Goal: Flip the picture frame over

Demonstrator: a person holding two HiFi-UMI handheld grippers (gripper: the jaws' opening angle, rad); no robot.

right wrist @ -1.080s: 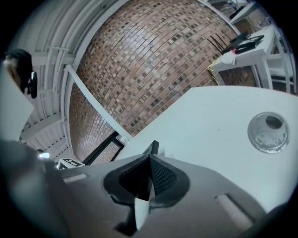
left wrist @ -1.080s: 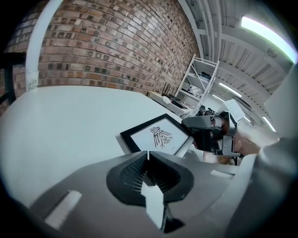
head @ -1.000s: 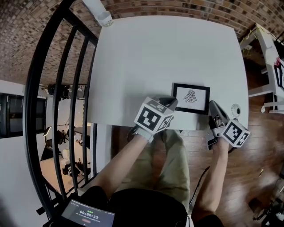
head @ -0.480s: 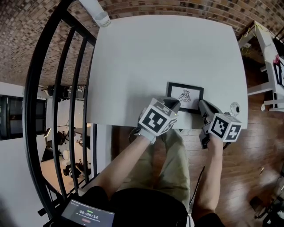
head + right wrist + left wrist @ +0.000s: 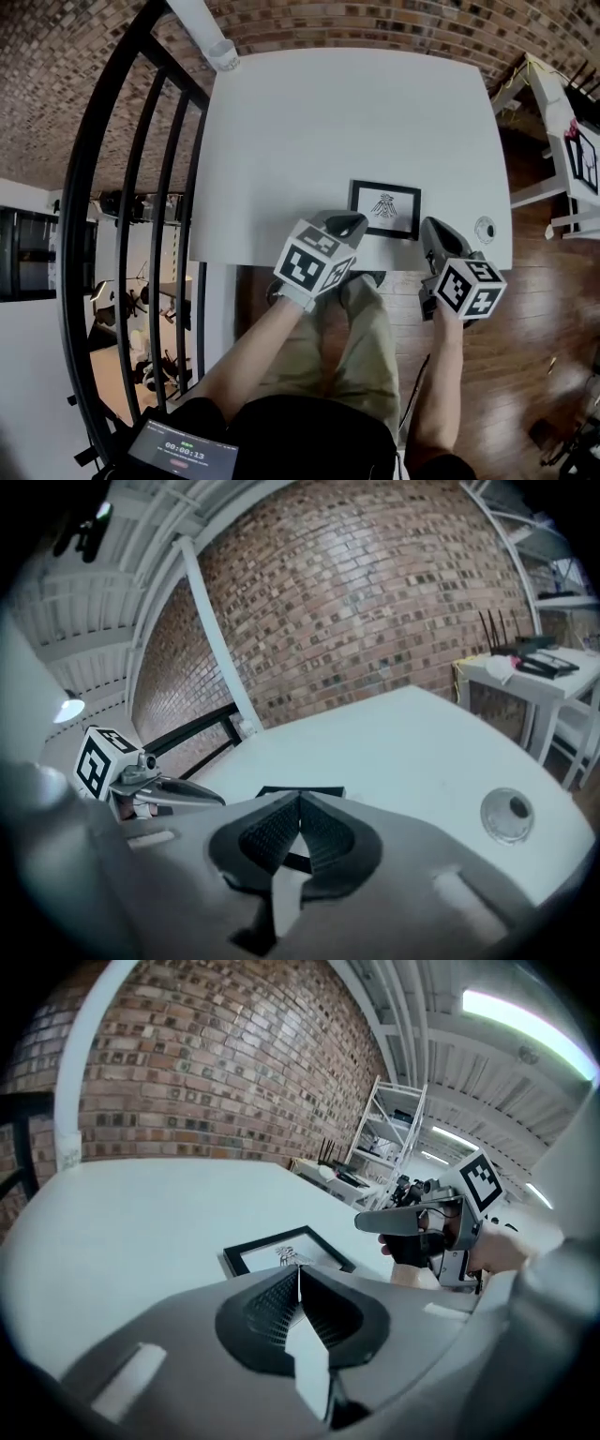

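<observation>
Person: sits at the near edge of the desk, legs under it, one gripper in each hand.

Left gripper: it holds nothing. The jaw tips almost meet and are just beginning to open, with no thing between them. It points at the near left corner of the picture frame.

Right gripper: clenched and empty, the two jaws pressed together. It is over the near edge of the desk, just beside the right side of the frame.

Picture frame: black, with a small dark drawing on white paper. It lies flat and face up, close to the near edge of the desk and toward its near right corner. It is between the two grippers and just beyond their tips. Whether either tip touches it cannot be told.

Round disc: small and silver. It sits in the desk surface at the near right corner, to the right of the right gripper.

Far part of the desk: bare white surface.

Brick wall: behind the far edge of the desk.
</observation>
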